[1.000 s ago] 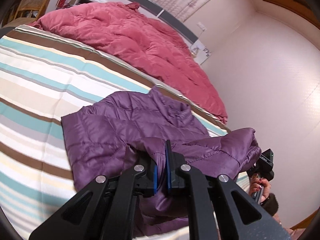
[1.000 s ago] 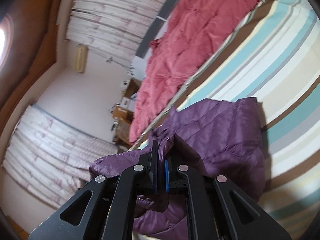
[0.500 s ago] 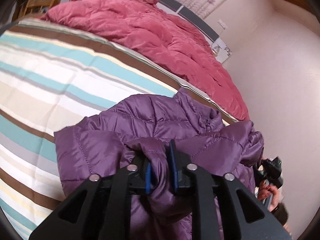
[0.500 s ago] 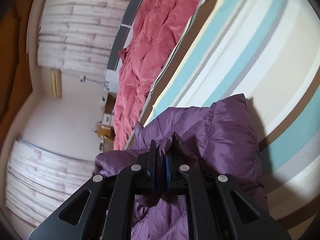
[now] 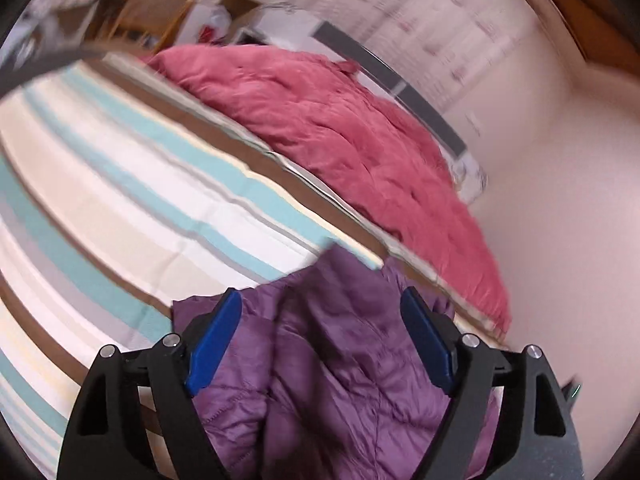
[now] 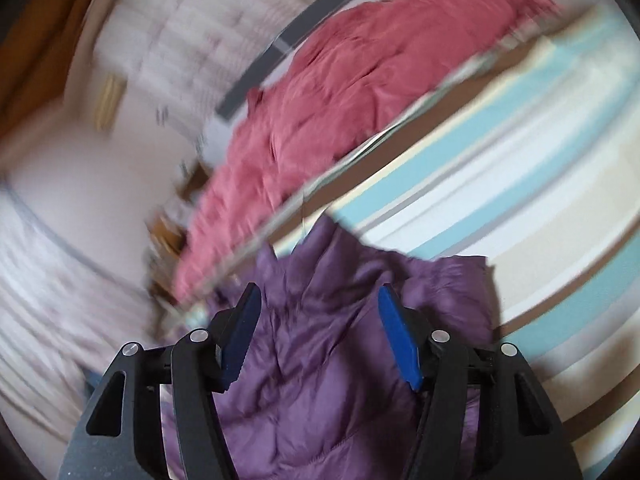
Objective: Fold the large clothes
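A purple quilted puffer jacket (image 5: 340, 360) lies folded on the striped bedsheet (image 5: 120, 208). In the left wrist view my left gripper (image 5: 320, 320) is open, its blue pads wide apart above the jacket and holding nothing. In the right wrist view the jacket (image 6: 320, 340) lies below my right gripper (image 6: 320, 316), which is open too, with its blue pads spread on either side of the jacket's collar end. Both views are blurred by motion.
A pink-red duvet (image 5: 340, 132) lies along the far side of the bed and also shows in the right wrist view (image 6: 340, 80). Beyond it are a wall, curtains (image 6: 192, 40) and cluttered furniture (image 5: 180, 12). The striped sheet (image 6: 500, 140) stretches to the right.
Both grippers were shut on folds of the purple jacket and have opened wide, letting it go. The jacket now lies on the sheet and both cameras have swung.
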Tool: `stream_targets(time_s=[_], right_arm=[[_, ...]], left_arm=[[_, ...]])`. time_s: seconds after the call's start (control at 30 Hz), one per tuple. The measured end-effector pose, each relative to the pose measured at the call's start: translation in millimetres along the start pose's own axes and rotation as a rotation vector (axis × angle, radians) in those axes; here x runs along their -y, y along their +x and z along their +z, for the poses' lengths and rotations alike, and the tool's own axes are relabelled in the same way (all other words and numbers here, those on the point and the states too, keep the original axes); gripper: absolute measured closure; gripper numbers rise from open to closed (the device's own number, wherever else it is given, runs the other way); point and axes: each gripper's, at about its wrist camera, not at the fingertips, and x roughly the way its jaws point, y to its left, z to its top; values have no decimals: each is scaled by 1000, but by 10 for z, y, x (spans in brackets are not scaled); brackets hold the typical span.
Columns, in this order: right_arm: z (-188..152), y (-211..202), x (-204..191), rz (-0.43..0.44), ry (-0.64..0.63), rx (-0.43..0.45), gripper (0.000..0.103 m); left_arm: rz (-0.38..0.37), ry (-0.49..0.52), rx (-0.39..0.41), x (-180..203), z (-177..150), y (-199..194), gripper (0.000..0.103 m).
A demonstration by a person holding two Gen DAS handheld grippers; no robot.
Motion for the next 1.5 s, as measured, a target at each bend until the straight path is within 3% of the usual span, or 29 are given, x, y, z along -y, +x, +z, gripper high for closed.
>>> stream_targets(time_s=[0.17,0.27,0.33,0.37,0.43,0.47,0.5,0.53,0.73,0.87,1.1,1.37,1.5], right_arm=[[-168,351,-570,-153,-298,-105,42],[-258,586,-714,-246,-407,-158,42],[-300,732,-709,-293,-439,-178,48],[-351,771,-696,-308,-462,-180,62],[-410,809,-726,-326,-496,-174,83],[-441,795,-721,-334,-514,-169,93],[-437,807,-741,-331,-521,-170,95],[-424,783,-759,-325,-525,-169,98],[-123,554,-1003,-276,-498,-93,98],[15,661,-1032,-290,-504,-86,98],[-54,1078,-793,-316,-505,-138,98],[-227,1406,-675,-313,-535,-122,98],[-202,1448,-608,-286,-504,-116,98]], left_arm=[[0,280,-148,648,-290,211,20],[49,420,-201,939,-490,384,23],[76,446,-251,997,-585,556,47],[103,443,-260,993,-623,622,51],[104,428,-255,987,-667,640,77],[101,427,-262,1007,-680,641,84],[97,437,-270,1039,-687,609,95],[96,448,-269,1068,-691,580,99],[71,450,-168,1256,-435,302,100],[104,464,-159,1286,-351,488,100],[132,461,-203,1081,-512,941,99],[88,376,-109,791,-791,979,96],[68,340,-122,727,-781,1000,95]])
